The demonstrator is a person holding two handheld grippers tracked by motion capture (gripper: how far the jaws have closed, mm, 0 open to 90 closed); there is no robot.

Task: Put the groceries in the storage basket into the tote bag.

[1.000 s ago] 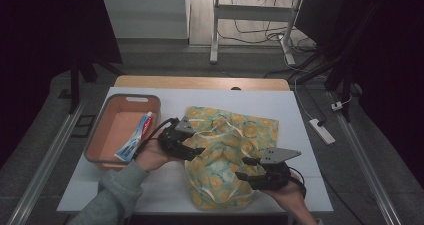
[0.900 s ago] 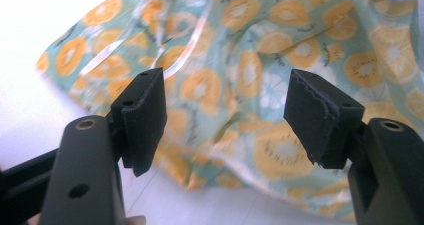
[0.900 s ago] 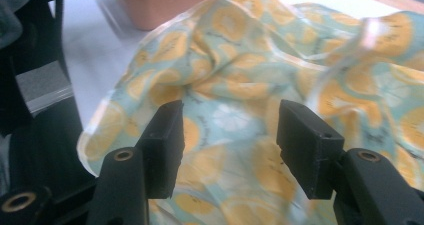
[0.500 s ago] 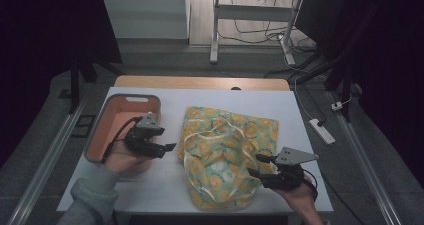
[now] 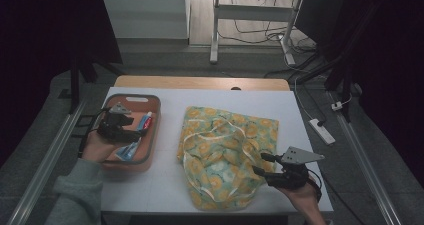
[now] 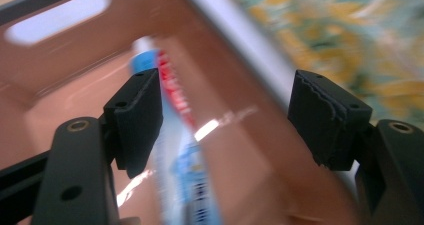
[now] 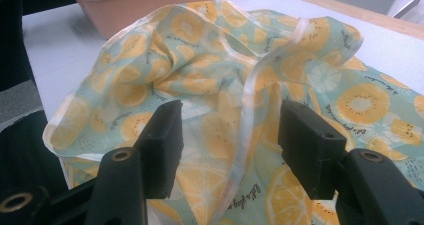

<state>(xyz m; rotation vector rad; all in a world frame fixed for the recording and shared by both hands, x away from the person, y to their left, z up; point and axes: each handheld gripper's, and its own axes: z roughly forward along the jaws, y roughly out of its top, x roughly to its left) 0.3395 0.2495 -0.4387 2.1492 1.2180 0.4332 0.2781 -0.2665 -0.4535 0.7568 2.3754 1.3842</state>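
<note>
A fabric bag (image 5: 220, 145) printed with yellow citrus slices and trimmed in white lies crumpled on the white table (image 5: 165, 185). My left gripper (image 5: 134, 127) hovers over the orange tray (image 5: 156, 130) at the left. Its jaws have just been opening and grip nothing. In the left gripper view (image 6: 225, 100) a red, white and blue toothpaste tube (image 6: 185, 150) lies on the tray floor below, by the left jaw. My right gripper (image 5: 260, 164) stands open at the bag's right lower edge. In the right gripper view (image 7: 230, 135) the fabric and a white trim strip (image 7: 250, 100) lie just beyond its jaws.
The tray also holds a blue packet (image 5: 127, 150) near its front. A wooden strip (image 5: 200, 82) runs along the table's far edge. Metal rails (image 5: 45, 160) flank the table, and a power strip (image 5: 322, 131) lies on the floor at the right.
My left hand has left the bag's left edge and moved left over the tray. My right gripper has drawn back slightly to the right at the bag's edge.
</note>
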